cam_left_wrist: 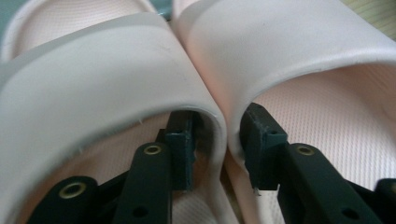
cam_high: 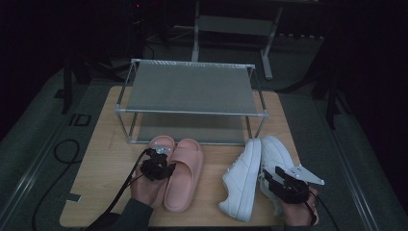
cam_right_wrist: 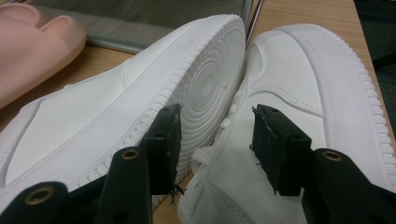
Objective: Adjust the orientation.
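Observation:
Two pink slides lie side by side on the wooden board, the left one (cam_high: 162, 142) and the right one (cam_high: 185, 173). My left gripper (cam_high: 163, 155) (cam_left_wrist: 217, 140) has one jaw inside each slide (cam_left_wrist: 107, 79), with both inner strap walls between the pads; a thin gap shows at the left pad. Two white sneakers lie to the right: the left sneaker (cam_high: 243, 180) (cam_right_wrist: 93, 121) is tipped on its side with its sole against the upright right sneaker (cam_high: 276, 151) (cam_right_wrist: 303, 79). My right gripper (cam_high: 269, 172) (cam_right_wrist: 217, 140) pinches the two together.
A two-tier metal shoe rack (cam_high: 192, 89) with grey shelves stands at the back of the wooden board (cam_high: 106, 163). Black cables trail off the board's left side. Dark floor and a table frame lie beyond the rack.

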`<move>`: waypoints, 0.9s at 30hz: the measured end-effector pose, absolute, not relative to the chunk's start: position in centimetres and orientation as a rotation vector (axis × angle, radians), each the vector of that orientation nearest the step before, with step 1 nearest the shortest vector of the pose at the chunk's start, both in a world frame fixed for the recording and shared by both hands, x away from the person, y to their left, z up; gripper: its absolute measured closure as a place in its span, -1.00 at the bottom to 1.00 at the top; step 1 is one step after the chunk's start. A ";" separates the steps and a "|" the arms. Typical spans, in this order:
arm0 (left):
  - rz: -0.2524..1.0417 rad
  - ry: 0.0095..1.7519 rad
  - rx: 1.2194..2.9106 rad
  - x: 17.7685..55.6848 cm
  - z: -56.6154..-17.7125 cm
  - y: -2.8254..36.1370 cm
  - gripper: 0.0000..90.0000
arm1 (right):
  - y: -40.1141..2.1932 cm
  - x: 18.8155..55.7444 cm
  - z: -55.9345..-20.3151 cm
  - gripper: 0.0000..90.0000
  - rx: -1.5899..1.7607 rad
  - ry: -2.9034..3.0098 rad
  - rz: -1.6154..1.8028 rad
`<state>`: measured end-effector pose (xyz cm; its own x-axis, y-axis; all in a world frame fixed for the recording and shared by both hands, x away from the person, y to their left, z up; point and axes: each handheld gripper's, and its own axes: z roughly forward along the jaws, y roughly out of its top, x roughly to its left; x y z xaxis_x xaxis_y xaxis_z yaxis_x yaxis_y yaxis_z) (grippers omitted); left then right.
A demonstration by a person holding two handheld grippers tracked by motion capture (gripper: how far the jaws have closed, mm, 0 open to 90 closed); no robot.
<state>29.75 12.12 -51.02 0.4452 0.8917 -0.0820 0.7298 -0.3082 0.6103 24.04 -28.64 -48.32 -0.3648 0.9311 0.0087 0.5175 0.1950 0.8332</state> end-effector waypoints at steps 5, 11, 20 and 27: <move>0.368 1.309 2.149 29.6 -50.9 12.3 0.58 | -28.8 24.0 -48.3 0.14 1.348 1.963 1.058; 0.374 1.274 2.181 29.4 -50.8 12.3 0.59 | -28.9 24.0 -48.3 0.14 1.349 1.960 1.053; 0.374 1.192 2.215 29.0 -50.6 12.5 0.59 | -28.8 24.1 -48.3 0.14 1.344 1.965 1.058; 0.367 1.138 2.219 28.9 -50.3 12.4 0.59 | -28.7 24.2 -48.3 0.14 1.340 1.969 1.062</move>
